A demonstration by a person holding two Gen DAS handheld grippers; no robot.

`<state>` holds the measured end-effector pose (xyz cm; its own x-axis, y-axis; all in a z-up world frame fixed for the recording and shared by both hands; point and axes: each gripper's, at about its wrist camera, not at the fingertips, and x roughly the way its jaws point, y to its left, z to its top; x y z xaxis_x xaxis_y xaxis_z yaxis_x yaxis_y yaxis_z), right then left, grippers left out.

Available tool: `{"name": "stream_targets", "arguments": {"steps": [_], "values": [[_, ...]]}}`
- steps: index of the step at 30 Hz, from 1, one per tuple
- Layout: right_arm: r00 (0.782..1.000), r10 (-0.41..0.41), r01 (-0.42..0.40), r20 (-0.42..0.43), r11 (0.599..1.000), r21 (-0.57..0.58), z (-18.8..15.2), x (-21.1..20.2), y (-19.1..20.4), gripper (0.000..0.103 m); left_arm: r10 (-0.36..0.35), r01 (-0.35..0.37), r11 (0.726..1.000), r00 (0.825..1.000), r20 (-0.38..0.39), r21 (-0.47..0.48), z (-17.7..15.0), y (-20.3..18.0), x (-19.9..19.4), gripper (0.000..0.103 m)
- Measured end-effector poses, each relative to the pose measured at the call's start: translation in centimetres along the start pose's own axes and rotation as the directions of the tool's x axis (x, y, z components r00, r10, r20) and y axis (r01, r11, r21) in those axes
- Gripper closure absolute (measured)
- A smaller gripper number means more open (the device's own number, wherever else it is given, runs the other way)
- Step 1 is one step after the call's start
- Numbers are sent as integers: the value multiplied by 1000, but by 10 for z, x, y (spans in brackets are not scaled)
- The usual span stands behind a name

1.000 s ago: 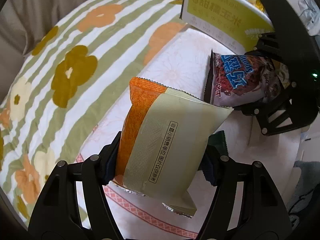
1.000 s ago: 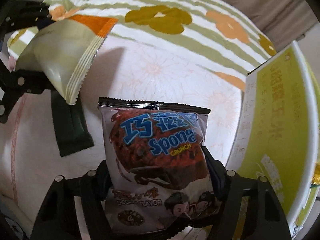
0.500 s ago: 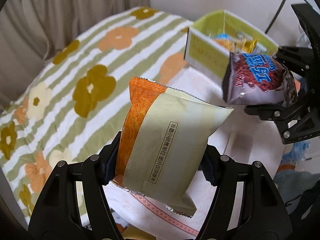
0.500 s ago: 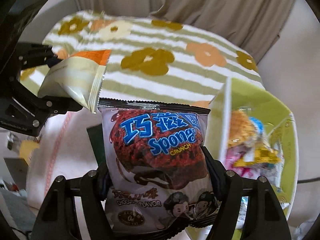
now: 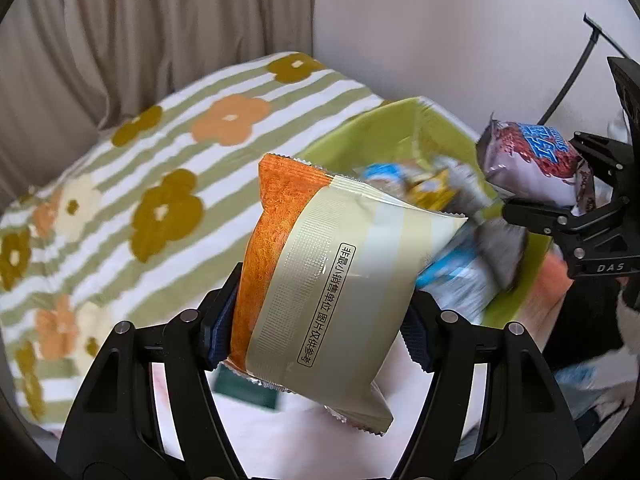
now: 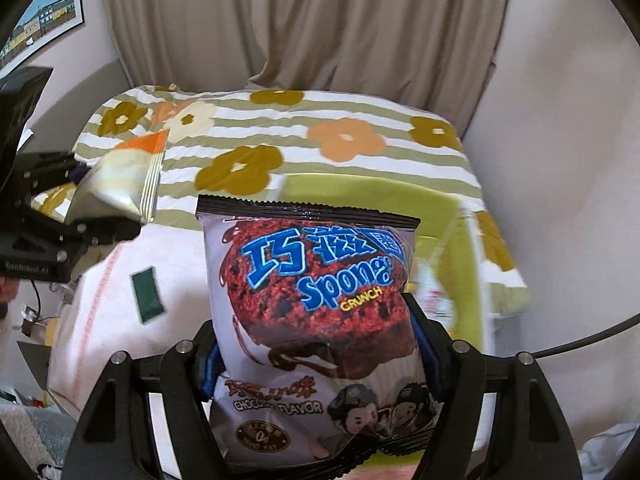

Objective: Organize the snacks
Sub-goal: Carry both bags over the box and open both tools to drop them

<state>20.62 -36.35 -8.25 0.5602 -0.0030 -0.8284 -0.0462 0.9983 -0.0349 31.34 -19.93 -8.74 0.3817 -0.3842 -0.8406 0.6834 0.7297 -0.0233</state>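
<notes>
My left gripper (image 5: 320, 328) is shut on an orange and cream snack packet (image 5: 340, 280) and holds it in the air above the white cloth. My right gripper (image 6: 316, 344) is shut on a chocolate Sponge Crunch packet (image 6: 312, 304), also lifted. Each shows in the other view: the Sponge Crunch packet (image 5: 532, 164) at the right, the cream packet (image 6: 120, 184) at the left. A lime green box (image 5: 384, 128) holding several snacks stands ahead; it also shows, blurred, in the right wrist view (image 6: 460, 240). A dark green packet (image 6: 147, 294) lies on the white cloth.
A striped bedspread with flowers (image 5: 160, 168) lies behind the box. Beige curtains (image 6: 320, 20) and a wall are at the back. The white cloth (image 6: 108, 320) covers the surface below. A black cable (image 5: 576, 68) runs at the right.
Both grippers have risen with their packets and tilted up. The green box now shows from above with its contents. The surface has dropped away below.
</notes>
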Motion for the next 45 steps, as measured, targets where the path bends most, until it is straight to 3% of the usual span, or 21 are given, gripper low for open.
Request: {"name": "stream_targets", "arguments": {"steps": [8, 15, 17, 19, 28, 37, 38, 39, 41, 45], "values": [[999, 39, -39, 10, 999, 26, -13, -5, -63, 33, -51, 44, 992, 997, -60, -115, 15, -92, 57, 38], [997, 73, -73, 13, 995, 74, -21, -1, -86, 33, -67, 48, 985, 992, -110, -166, 12, -120, 80, 34], [996, 85, -86, 15, 992, 88, -22, 1, -88, 33, -48, 28, 986, 992, -119, -167, 9, -118, 83, 12], [996, 93, -94, 15, 991, 94, -21, 3, -89, 33, -48, 28, 983, 993, -108, -184, 8, -112, 82, 6], [993, 117, -117, 2, 987, 110, -3, 25, -95, 33, -14, -9, 969, 996, -92, -246, -9, -88, 67, 6], [996, 77, -75, -42, 996, 42, 26, 59, -82, 31, 33, -60, 956, 994, -100, -286, -15, -65, 61, 6], [997, 74, -73, -34, 996, 41, 27, 60, -81, 26, 36, -64, 954, 994, -100, -292, -16, -62, 61, 6], [997, 80, -79, -23, 996, 41, 28, 60, -80, 12, 35, -63, 952, 995, -97, -301, -17, -60, 59, 6], [996, 86, -86, 1, 996, 36, 29, 59, -80, 1, 22, -50, 947, 996, -91, -317, -20, -56, 57, 6], [996, 79, -80, 31, 996, 49, 23, 54, -81, 1, 27, -54, 943, 996, -86, -328, -24, -55, 53, 6]]}}
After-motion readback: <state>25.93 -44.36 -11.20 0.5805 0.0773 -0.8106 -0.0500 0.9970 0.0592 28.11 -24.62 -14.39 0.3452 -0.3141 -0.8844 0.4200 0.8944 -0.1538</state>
